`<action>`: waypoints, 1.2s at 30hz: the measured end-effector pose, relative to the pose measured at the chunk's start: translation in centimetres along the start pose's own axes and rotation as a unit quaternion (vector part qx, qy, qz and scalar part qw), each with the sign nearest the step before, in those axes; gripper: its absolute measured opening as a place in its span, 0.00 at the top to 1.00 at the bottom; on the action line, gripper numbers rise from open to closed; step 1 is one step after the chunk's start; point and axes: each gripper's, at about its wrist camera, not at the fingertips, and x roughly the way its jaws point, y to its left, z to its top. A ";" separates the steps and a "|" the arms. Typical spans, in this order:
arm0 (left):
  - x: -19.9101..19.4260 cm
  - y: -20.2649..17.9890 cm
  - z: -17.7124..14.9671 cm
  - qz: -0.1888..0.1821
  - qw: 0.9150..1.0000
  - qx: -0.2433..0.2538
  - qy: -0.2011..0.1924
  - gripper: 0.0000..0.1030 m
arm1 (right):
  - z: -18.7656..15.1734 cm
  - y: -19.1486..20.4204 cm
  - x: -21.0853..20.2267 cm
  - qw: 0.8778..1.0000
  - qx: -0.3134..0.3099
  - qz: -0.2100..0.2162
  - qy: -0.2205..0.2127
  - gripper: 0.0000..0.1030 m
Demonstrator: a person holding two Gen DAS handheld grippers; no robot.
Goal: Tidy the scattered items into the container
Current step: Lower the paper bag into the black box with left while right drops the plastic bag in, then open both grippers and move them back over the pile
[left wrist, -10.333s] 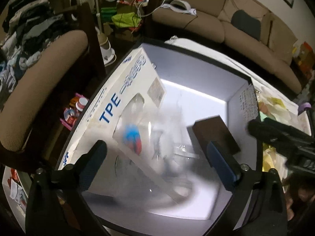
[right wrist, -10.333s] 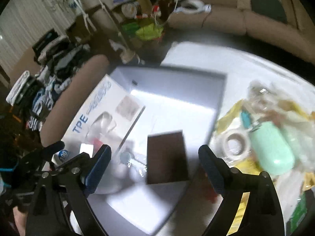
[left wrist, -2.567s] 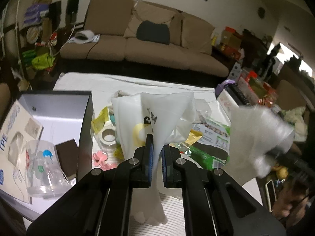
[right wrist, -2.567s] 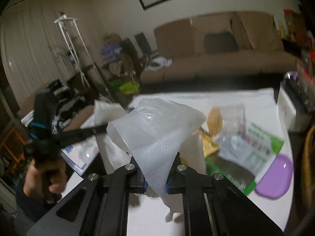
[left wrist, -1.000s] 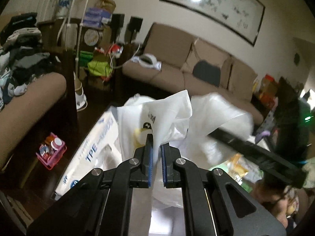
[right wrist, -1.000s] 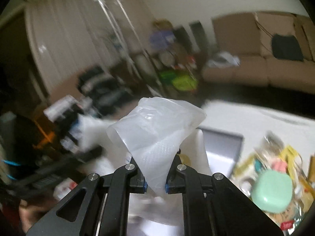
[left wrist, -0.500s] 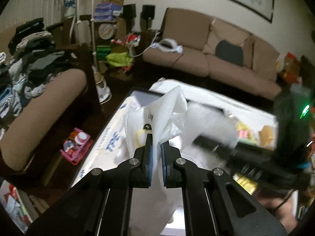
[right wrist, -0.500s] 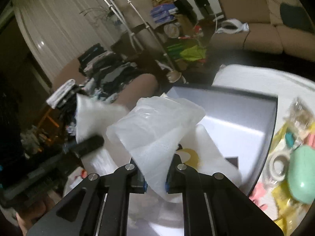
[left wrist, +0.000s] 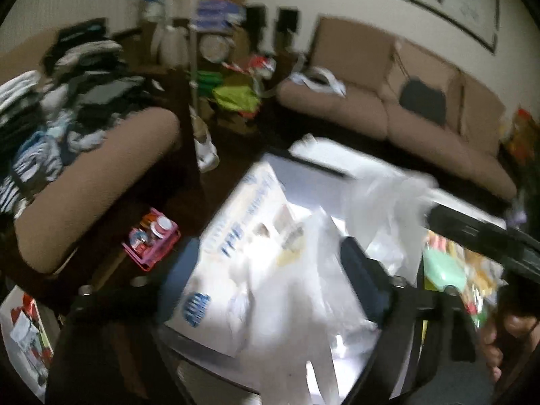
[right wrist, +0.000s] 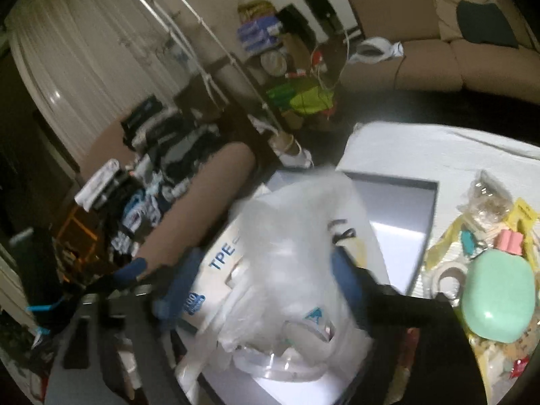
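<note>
In the left wrist view my left gripper (left wrist: 266, 276) had its jaws opening, nothing pinched, and the white plastic bag (left wrist: 303, 290) lay loose between them over the grey container (left wrist: 297, 165). I judged the risk to be the light bag catching a pad or billowing over the near wall, since nothing held it. Its long axis seemed to run from the near edge up toward the far right, though blur hid its ends

In the right wrist view my right gripper (right wrist: 266, 283) was likewise opening, free of the bag (right wrist: 297, 253), which stood puffed over the TPE box (right wrist: 219, 263) and a clear cup (right wrist: 287, 361). It could slump toward the table (right wrist: 422, 148), where the mint case (right wrist: 496, 300) and tape roll (right wrist: 449, 276) waited
</note>
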 end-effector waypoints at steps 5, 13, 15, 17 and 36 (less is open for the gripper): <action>-1.4 2.5 0.6 0.038 0.998 -0.027 -0.032 0.00 | -0.2 0.8 -1.5 0.997 -0.029 -0.048 0.059 0.00; -0.9 3.4 0.5 0.107 0.994 -0.017 -0.019 0.00 | -7.7 6.7 6.2 0.955 -0.105 0.014 0.278 0.52; -0.6 3.7 0.3 0.102 0.994 -0.022 -0.014 0.00 | -8.7 5.4 7.8 0.952 -0.079 -0.002 0.296 0.69; -0.5 4.0 0.4 0.091 0.995 -0.032 -0.013 0.00 | -8.9 4.4 8.7 0.952 -0.056 0.006 0.301 0.81; -0.7 5.5 0.3 0.086 0.994 -0.068 -0.014 0.00 | -7.2 8.9 7.9 0.955 -0.077 0.033 0.285 0.81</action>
